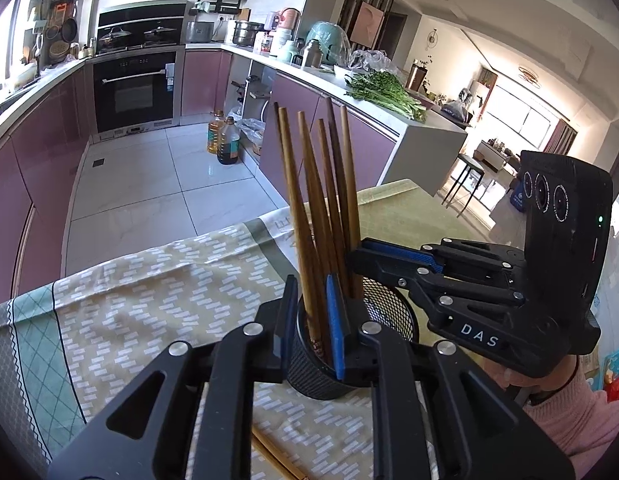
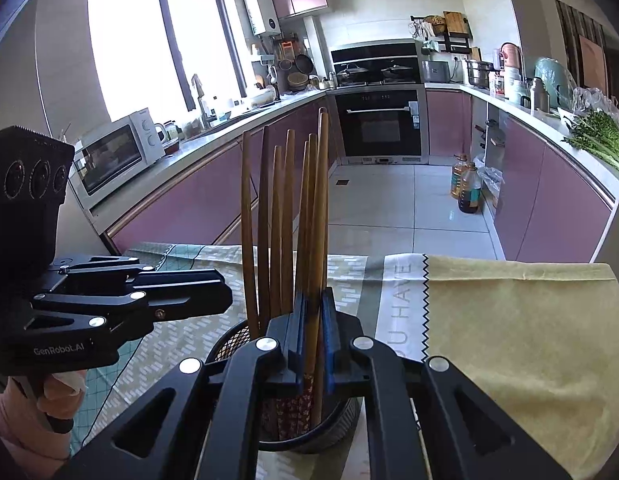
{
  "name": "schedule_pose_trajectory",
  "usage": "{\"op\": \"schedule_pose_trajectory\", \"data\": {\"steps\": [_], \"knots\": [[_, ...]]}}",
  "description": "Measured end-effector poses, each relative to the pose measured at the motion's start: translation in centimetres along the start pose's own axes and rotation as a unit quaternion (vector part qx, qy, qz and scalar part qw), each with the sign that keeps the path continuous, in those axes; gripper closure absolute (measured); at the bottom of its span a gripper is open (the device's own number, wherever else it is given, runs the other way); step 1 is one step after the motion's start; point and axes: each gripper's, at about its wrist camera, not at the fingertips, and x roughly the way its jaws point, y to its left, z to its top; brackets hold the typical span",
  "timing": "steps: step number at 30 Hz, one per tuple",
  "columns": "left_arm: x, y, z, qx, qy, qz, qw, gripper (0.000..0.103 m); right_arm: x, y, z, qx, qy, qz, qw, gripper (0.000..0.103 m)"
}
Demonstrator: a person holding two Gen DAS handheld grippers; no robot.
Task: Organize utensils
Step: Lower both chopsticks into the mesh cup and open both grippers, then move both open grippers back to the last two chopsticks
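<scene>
Several brown wooden chopsticks [image 1: 293, 184] stand upright in a black mesh holder [image 1: 309, 372] on the patterned tablecloth [image 1: 149, 300]. My left gripper [image 1: 311, 292] straddles a few of them over the holder's mouth. Its blue pads stand a little apart and a gap shows on the left side, so it is open. In the right wrist view my right gripper [image 2: 314, 308] is shut on two chopsticks [image 2: 319, 208], whose patterned lower ends reach into the holder [image 2: 229, 344]. The right gripper [image 1: 355, 260] comes in from the right, the left gripper [image 2: 225, 296] from the left.
Two loose chopsticks [image 1: 277, 460] lie on the cloth under my left gripper. The table's far edge [image 2: 509, 264] drops to the tiled kitchen floor. Pink-sleeved hands [image 1: 569, 408] hold the grippers. Oil bottles [image 2: 467, 192] stand on the floor and purple cabinets ring the room.
</scene>
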Motion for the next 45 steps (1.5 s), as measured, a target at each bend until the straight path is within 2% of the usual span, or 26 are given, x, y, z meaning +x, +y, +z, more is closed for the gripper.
{"op": "schedule_pose_trajectory", "data": {"steps": [3,8,16,17,19,23,27,33,39,45], "knots": [[-0.7,0.4,-0.6,-0.006,-0.010,0.002,0.9999,0.084,-0.1,0.1,0.0,0.001,-0.002,-0.002,1.000,0.096],[-2.7,0.7,-1.9,-0.006,-0.038,0.021,0.9990,0.075,-1.5,0.9,-0.4,-0.003,-0.013,0.009,1.000,0.089],[-7.2,1.7,-5.3,-0.002,-0.086,0.071,0.9938,0.051,-4.5,4.6,-2.1,-0.046,-0.019,0.084,0.995,0.076],[-7.6,1.8,-5.8,-0.003,-0.088,0.075,0.9933,0.049,-4.5,5.2,-2.6,-0.054,-0.013,0.093,0.994,0.075],[-8.2,2.2,-6.9,-0.010,-0.090,0.090,0.9918,0.037,-4.3,5.8,-3.4,-0.061,0.001,0.105,0.993,0.071],[-8.9,2.6,-9.2,-0.015,-0.087,0.121,0.9887,0.027,-2.3,6.5,-5.2,-0.054,0.042,0.116,0.991,0.070],[-8.9,3.0,-11.3,-0.018,-0.082,0.145,0.9859,0.013,-0.1,7.0,-7.2,-0.048,0.080,0.107,0.990,0.070],[-8.1,3.6,-13.4,-0.030,-0.053,0.159,0.9853,0.009,2.2,8.2,-9.2,-0.049,0.121,0.094,0.987,0.070],[-6.9,4.5,-15.0,-0.061,-0.022,0.156,0.9856,0.009,2.5,8.7,-9.9,-0.056,0.130,0.089,0.986,0.070],[-6.2,4.7,-15.7,-0.069,-0.006,0.160,0.9846,0.012,2.5,8.9,-10.3,-0.058,0.135,0.090,0.985,0.070]]}}
